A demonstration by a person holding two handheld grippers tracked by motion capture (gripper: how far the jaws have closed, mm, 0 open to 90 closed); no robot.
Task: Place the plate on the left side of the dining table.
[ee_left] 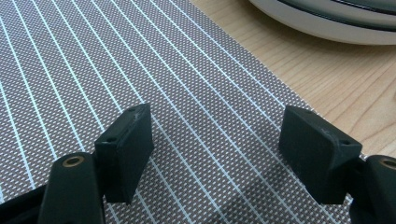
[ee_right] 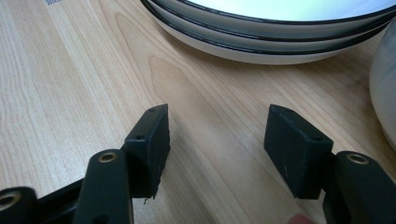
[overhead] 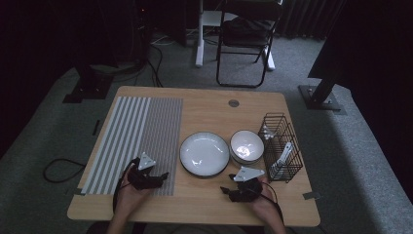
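A stack of white plates (overhead: 204, 153) with dark rims sits mid-table, and a white bowl (overhead: 247, 146) stands just right of it. A striped placemat (overhead: 136, 136) covers the table's left part. My left gripper (overhead: 164, 176) rests low over the mat's near right corner, open and empty; in the left gripper view its jaws (ee_left: 215, 149) stand wide over the mat (ee_left: 140, 70), the plates' rim (ee_left: 327, 23) beyond. My right gripper (overhead: 224, 190) lies near the front edge, pointing left, open and empty; its jaws (ee_right: 217, 140) hover over bare wood before the plates (ee_right: 271, 32).
A black wire basket (overhead: 280, 146) holding white utensils stands at the table's right side, close to my right hand. A folding chair (overhead: 246, 39) and stand legs are on the floor beyond the table. The bowl's side (ee_right: 385, 84) shows at the right gripper view's edge.
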